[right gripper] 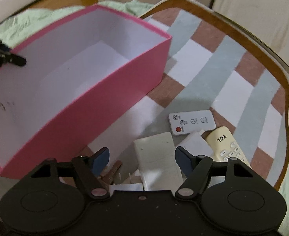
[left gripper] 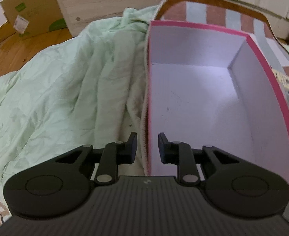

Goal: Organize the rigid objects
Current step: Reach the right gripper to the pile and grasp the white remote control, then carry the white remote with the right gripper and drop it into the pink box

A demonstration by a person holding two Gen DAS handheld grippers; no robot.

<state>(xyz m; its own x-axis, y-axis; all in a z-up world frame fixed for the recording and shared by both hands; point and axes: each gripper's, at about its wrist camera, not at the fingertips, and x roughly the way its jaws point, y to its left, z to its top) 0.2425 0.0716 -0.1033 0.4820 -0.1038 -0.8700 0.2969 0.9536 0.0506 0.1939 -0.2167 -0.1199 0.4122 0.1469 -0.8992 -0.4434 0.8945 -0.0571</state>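
Right wrist view: the right gripper (right gripper: 142, 162) gapes around a stiff, light-looking white adapter (right gripper: 156, 157), best pinched across its sides.

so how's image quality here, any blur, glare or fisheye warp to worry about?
Left wrist view: far edge motion-blurred, bright patch on the pink box floor, box rim bowed by the fisheye. Right wrist view: checked mat and box smeared, small white remote and TCL remote readable, soft shadow beside the box.
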